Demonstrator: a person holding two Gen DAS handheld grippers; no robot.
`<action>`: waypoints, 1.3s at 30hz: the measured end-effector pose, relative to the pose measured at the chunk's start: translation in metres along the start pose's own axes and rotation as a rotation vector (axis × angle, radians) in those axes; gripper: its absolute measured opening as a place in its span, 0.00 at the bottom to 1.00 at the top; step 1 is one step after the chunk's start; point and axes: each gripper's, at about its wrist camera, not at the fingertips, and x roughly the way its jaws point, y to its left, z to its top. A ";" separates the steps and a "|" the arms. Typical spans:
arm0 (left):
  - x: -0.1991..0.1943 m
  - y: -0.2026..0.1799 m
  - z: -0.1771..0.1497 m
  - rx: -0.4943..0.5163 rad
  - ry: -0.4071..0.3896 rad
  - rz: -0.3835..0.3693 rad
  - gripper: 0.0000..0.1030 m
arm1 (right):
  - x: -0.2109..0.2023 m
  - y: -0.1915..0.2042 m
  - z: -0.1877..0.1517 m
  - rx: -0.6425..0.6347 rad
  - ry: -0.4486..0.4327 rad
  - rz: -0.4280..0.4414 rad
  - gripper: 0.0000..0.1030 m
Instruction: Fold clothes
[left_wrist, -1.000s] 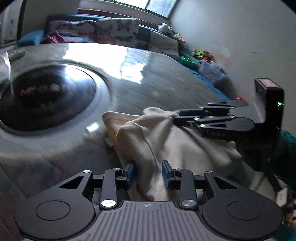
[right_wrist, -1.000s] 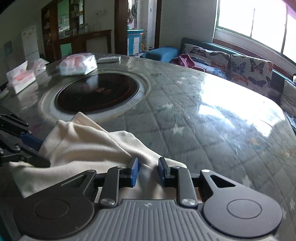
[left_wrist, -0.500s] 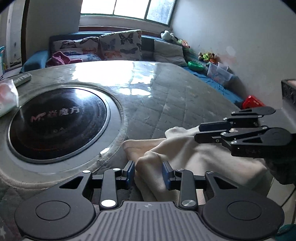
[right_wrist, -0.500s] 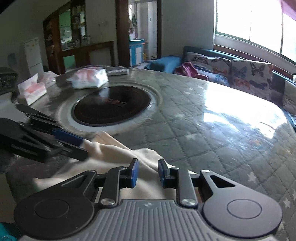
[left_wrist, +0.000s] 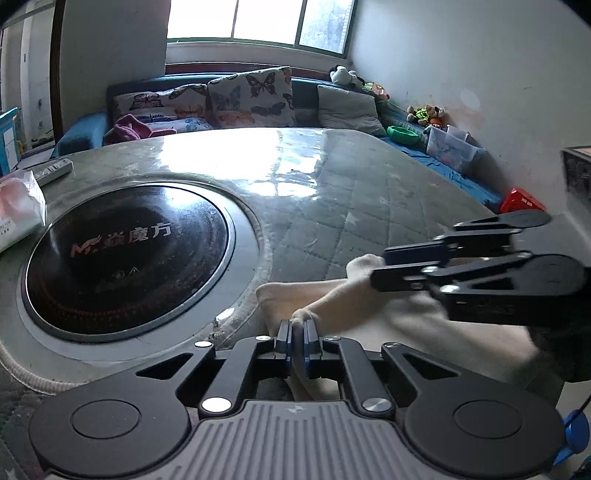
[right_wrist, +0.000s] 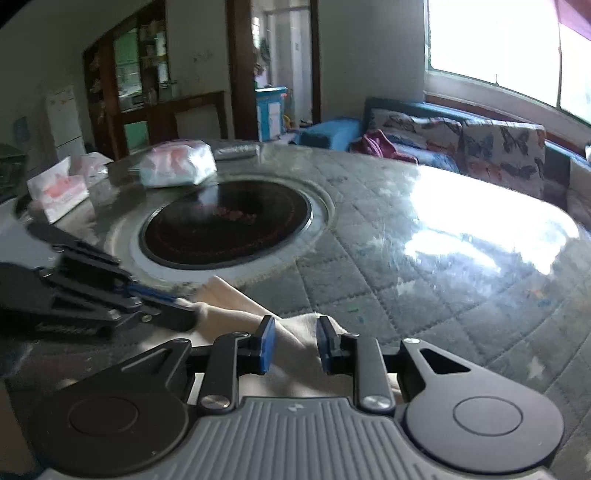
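A cream garment (left_wrist: 369, 314) lies bunched at the near edge of the round table (left_wrist: 369, 192). My left gripper (left_wrist: 297, 328) is shut on a raised fold of it, and the fabric is pinched between the blue pads. In the right wrist view the same gripper (right_wrist: 184, 310) comes in from the left and bites the cloth's edge. My right gripper (right_wrist: 295, 332) grips a thicker bunch of the garment (right_wrist: 236, 306), so its jaws stay a little apart. From the left wrist view, the right gripper (left_wrist: 378, 266) has a cloth tip poking out between its fingers.
A black round hob (left_wrist: 125, 254) is set into the table just beyond the cloth. Tissue packs (right_wrist: 177, 166) (right_wrist: 55, 188) and a remote (left_wrist: 55, 170) lie at the far side. A sofa with butterfly cushions (left_wrist: 251, 96) stands behind the table.
The left jaws, half apart around the fold before, have closed onto it. Both grippers shifted slightly, and the cloth now sits more gathered between them. The right jaws keep the same gap.
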 end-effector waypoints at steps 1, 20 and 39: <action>0.000 0.000 0.001 0.002 -0.001 -0.001 0.06 | -0.007 0.002 0.000 -0.027 0.002 0.005 0.22; -0.007 -0.003 0.004 -0.004 0.001 0.040 0.10 | -0.080 0.029 -0.042 -0.131 0.070 0.198 0.21; 0.003 -0.050 -0.005 0.010 0.023 -0.096 0.15 | -0.080 -0.083 -0.060 0.190 0.069 -0.120 0.19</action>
